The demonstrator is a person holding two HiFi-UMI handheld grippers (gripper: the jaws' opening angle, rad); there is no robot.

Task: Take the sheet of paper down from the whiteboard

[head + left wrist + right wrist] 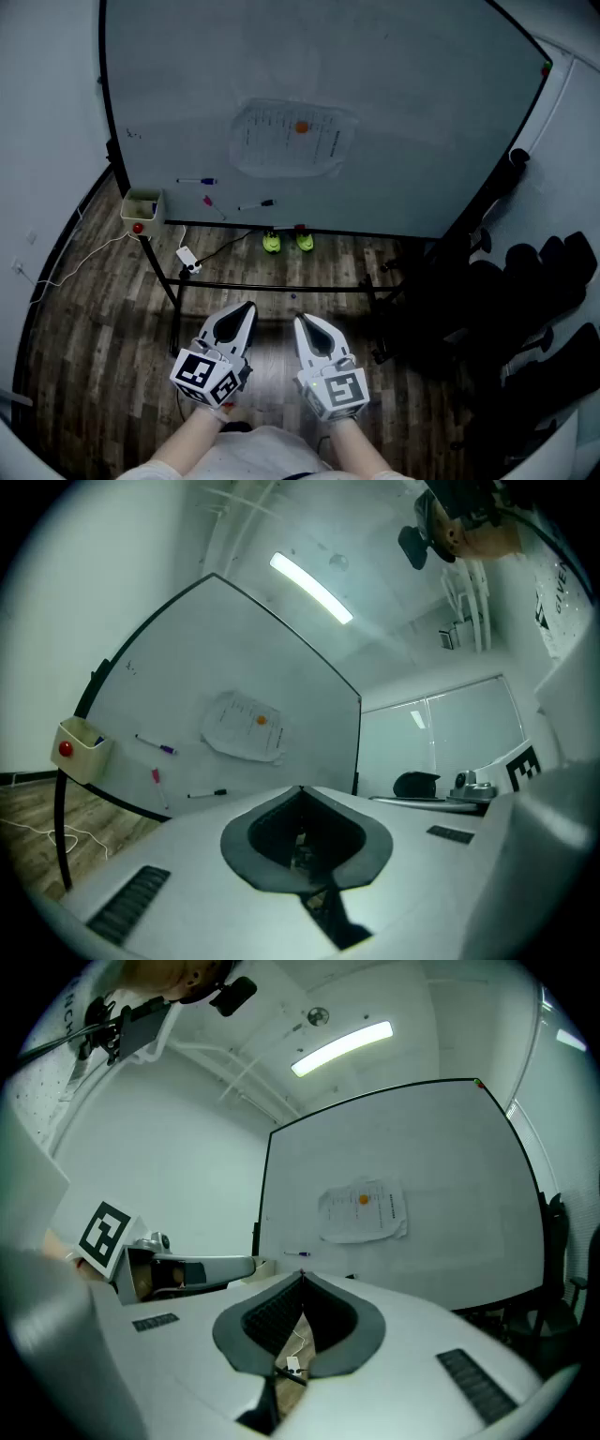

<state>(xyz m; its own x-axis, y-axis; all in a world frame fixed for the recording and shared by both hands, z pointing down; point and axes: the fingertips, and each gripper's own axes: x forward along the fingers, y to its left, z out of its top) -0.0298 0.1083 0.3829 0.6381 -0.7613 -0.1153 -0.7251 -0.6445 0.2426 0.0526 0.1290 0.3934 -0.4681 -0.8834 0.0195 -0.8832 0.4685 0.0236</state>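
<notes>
A white printed sheet of paper (291,139) hangs near the middle of the whiteboard (412,112), pinned by an orange round magnet (302,127). The sheet of paper (244,727) and the magnet (262,721) also show in the left gripper view, and the sheet of paper (363,1210) in the right gripper view. Both grippers are held side by side low in the head view, well short of the board. My left gripper (247,307) is shut and holds nothing. My right gripper (301,321) is shut too, with nothing in it.
Several markers (255,204) lie along the board's lower part, one of them purple-capped (197,181). A small tray (141,208) with a red magnet hangs at the board's lower left. Black office chairs (539,309) crowd the right. A white cable (103,248) runs over the wooden floor.
</notes>
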